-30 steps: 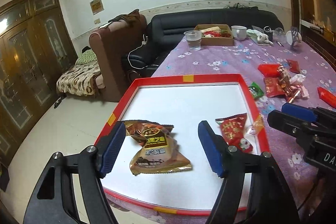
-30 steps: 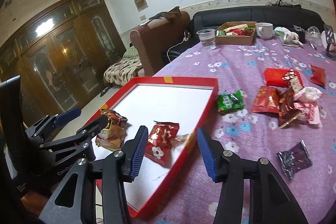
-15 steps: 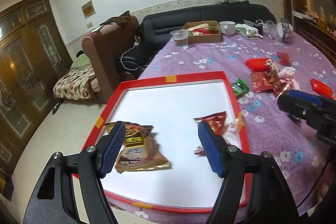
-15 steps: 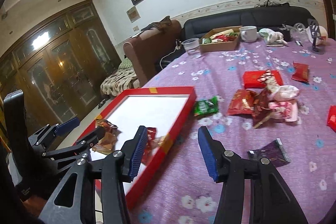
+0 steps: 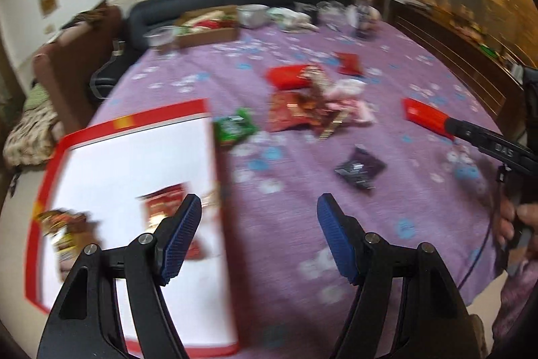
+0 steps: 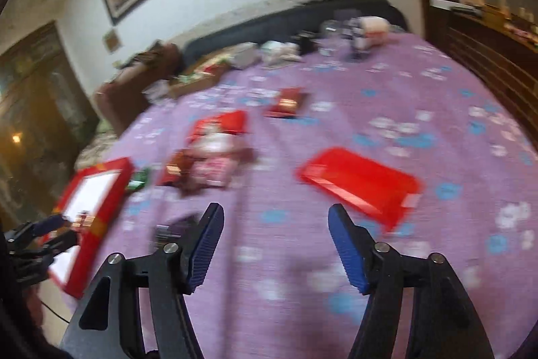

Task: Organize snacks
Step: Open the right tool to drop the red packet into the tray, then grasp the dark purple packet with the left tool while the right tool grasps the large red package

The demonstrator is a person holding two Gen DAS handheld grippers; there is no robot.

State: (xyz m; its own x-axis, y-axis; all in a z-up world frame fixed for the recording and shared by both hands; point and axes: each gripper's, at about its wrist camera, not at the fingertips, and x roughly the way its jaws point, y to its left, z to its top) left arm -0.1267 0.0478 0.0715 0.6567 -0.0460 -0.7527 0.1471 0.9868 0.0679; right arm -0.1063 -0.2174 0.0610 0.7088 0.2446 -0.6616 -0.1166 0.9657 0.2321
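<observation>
Both grippers are empty: the left gripper (image 5: 259, 217) with fingers spread at lower centre, over the edge of the red-rimmed tray (image 5: 134, 120) holding two snack packets (image 5: 164, 207), the right gripper (image 6: 275, 231) opening above the purple counter (image 6: 370, 90), near a red packet (image 6: 359, 184) at centre right.

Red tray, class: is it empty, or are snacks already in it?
Not empty. The red tray holds two packets on its white floor: a red packet and a brown-gold packet. The blur hides anything finer.

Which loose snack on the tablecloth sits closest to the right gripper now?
The flat red packet, lying alone just ahead of the right gripper; the dark purple one is off to its left.
</observation>
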